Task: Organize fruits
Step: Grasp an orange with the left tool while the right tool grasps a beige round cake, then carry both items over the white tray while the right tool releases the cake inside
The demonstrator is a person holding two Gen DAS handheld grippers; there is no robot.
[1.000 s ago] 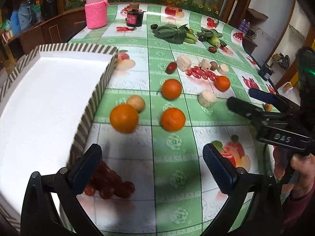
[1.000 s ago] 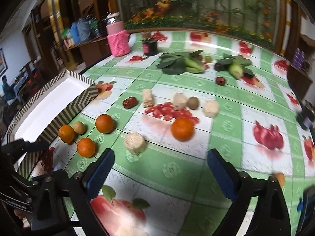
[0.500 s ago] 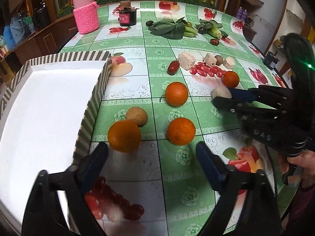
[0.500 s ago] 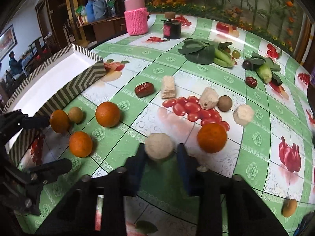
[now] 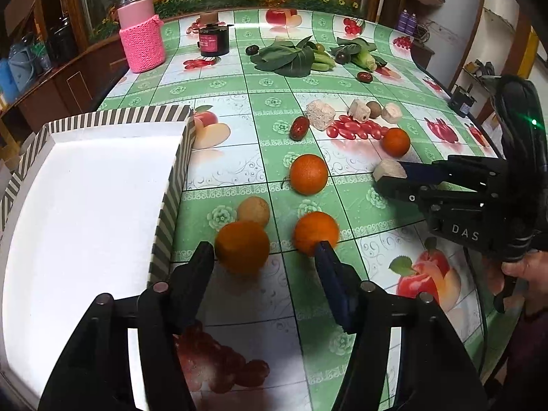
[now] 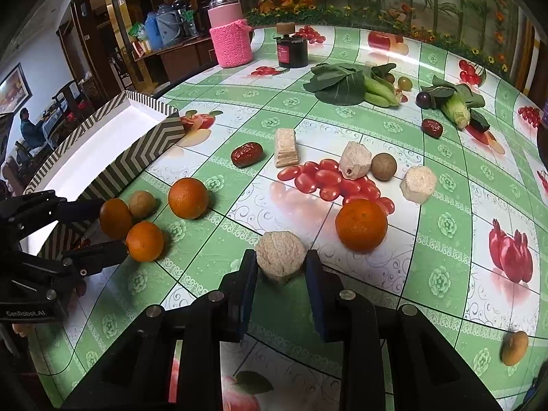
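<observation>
My left gripper [image 5: 265,257] hangs over the near orange [image 5: 242,246], which sits on the table between its jaws. The jaws are closing; the left finger [image 5: 202,263] is at the orange's edge and the right finger [image 5: 328,267] stands apart from it. A second orange [image 5: 316,231] lies just past that right finger. The right wrist view shows the left gripper [image 6: 113,227] around the same orange [image 6: 114,218]. My right gripper [image 6: 281,263] is shut on a beige round cake [image 6: 281,257] at table level. From the left wrist view, the right gripper [image 5: 387,176] holds that cake [image 5: 388,170].
A white box with a striped rim [image 5: 181,157] stands left of the oranges. Further out lie a third orange [image 5: 308,174], a fourth [image 5: 396,142], a small brown fruit [image 5: 253,207], a red date [image 5: 299,127], cherry tomatoes [image 5: 354,130], beige blocks, greens [image 5: 287,56] and a pink jar [image 5: 142,39].
The right jaws closed onto the beige cake and have kept hold of it. The left jaws narrowed while the near orange came between them.
</observation>
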